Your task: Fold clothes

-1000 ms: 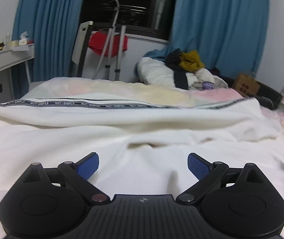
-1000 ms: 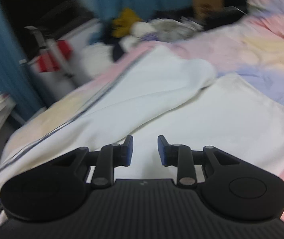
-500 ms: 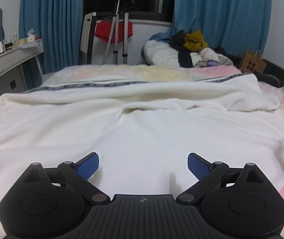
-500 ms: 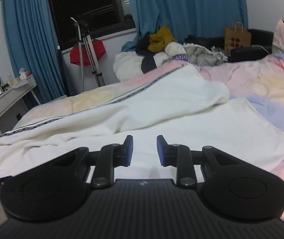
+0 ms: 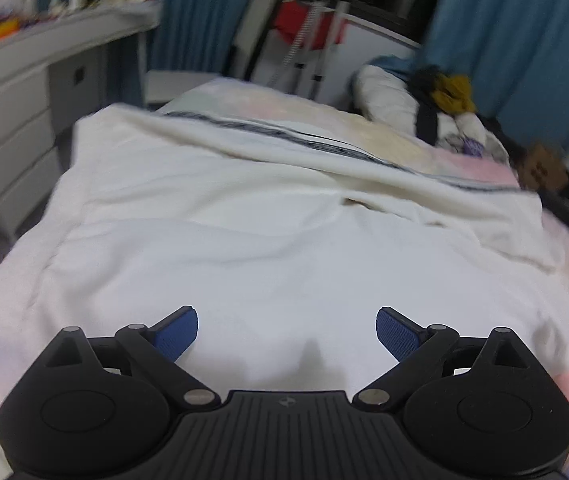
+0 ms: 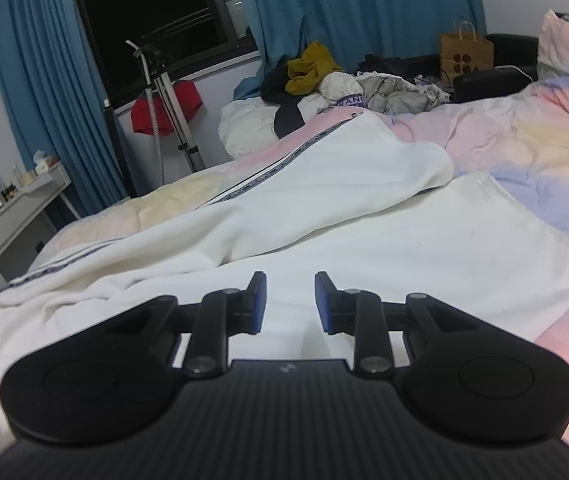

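A large white garment (image 5: 268,232) with a dark printed band along its far edge lies spread on the bed; it also shows in the right wrist view (image 6: 364,232). My left gripper (image 5: 286,330) is wide open and empty, held above the garment's near part. My right gripper (image 6: 289,303) is open with a narrower gap, empty, above the garment's near middle. The garment's far side is folded over in a thick roll (image 6: 324,184).
A pastel pink and yellow bedsheet (image 6: 524,136) lies under the garment. A pile of clothes (image 6: 324,80) sits at the bed's far end. A white desk with drawers (image 5: 16,104) stands at the left. A tripod (image 6: 164,92), paper bag (image 6: 464,56) and blue curtains stand behind.
The left gripper has risen and swung to the left, now blurred, with the desk in view. The right gripper has stayed almost still. Both jaws keep the same opening.
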Demonstrator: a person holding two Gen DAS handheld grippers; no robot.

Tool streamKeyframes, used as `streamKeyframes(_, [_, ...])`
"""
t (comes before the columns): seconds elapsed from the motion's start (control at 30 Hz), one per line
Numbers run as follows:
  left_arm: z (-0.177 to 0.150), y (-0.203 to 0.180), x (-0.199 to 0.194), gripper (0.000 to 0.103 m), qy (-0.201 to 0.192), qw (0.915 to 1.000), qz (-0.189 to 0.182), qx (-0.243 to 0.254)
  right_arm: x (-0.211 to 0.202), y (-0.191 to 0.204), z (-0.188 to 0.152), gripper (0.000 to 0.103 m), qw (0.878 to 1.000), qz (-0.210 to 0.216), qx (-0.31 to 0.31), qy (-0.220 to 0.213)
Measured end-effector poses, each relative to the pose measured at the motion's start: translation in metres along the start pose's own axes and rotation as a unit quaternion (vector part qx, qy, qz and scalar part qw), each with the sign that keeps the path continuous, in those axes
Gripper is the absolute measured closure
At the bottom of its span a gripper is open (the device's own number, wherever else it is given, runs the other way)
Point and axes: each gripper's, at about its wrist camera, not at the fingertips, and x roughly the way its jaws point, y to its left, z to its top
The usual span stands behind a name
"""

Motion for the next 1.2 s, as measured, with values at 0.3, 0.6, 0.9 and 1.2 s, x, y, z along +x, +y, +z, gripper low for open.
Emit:
streamKeyframes(0.3, [-0.007,0.099,-0.02,0.004,0.075,0.972,-0.07,-0.211,-0.007,-0.016,0.005,0.053,0.998,-0.03,0.048,-0.016])
streamKeyframes(0.6, [-0.023,0.146,-0.015,0.007,0.104,0.9424,-0.045,-0.315,-0.035,-0.089,0.006,0.036,0.97,-0.035,0.239,-0.029])
streamKeyframes(0.9, [-0.028,0.188,-0.007,0.017,0.014,0.9075,-0.089,-0.41,-0.038,-0.19,-0.021,0.034,0.896,-0.064,0.439,-0.001])
streamKeyframes(1.2, [-0.036,0.168,-0.012,0.058,-0.012,0.9159,-0.06,-0.397,-0.028,-0.244,-0.052,0.034,0.845,-0.111,0.523,-0.005])
